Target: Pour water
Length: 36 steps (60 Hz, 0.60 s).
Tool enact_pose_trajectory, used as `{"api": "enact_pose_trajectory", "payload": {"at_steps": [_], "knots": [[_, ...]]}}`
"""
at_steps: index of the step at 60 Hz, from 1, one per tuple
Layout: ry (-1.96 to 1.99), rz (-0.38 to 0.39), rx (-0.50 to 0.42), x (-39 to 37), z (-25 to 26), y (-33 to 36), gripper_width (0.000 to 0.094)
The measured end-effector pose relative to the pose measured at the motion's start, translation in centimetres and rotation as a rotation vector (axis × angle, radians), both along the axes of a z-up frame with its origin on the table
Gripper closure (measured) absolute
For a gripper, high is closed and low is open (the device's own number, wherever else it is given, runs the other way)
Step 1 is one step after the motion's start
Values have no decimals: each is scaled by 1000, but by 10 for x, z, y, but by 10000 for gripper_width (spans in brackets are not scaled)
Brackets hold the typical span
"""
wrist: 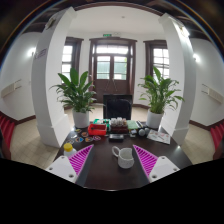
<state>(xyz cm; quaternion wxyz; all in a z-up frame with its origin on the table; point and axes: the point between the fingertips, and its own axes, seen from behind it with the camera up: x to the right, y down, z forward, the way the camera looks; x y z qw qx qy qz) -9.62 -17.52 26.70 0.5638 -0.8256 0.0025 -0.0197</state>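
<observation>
A small white pitcher [124,156] with a handle on its left side stands upright on the dark table [105,172]. It sits between my two fingers, nearer the right one, with a clear gap on each side. My gripper [113,160] is open, and its purple pads [81,158] splay outward at both sides of the pitcher. Nothing is held.
At the table's far edge lie a red box [97,129], a dark device [117,125], a yellow object [68,148] and papers [158,136]. Beyond are a dark chair [118,106], two large potted plants [78,93] and white pillars [48,75].
</observation>
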Motion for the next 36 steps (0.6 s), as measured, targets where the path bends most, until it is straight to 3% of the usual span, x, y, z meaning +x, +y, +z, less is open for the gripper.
{"api": "enact_pose_trajectory", "payload": {"at_steps": [17,36], "knots": [[-26,29,24,-38,-80,3,174],[93,214,31,-142,-154,14,178]]}}
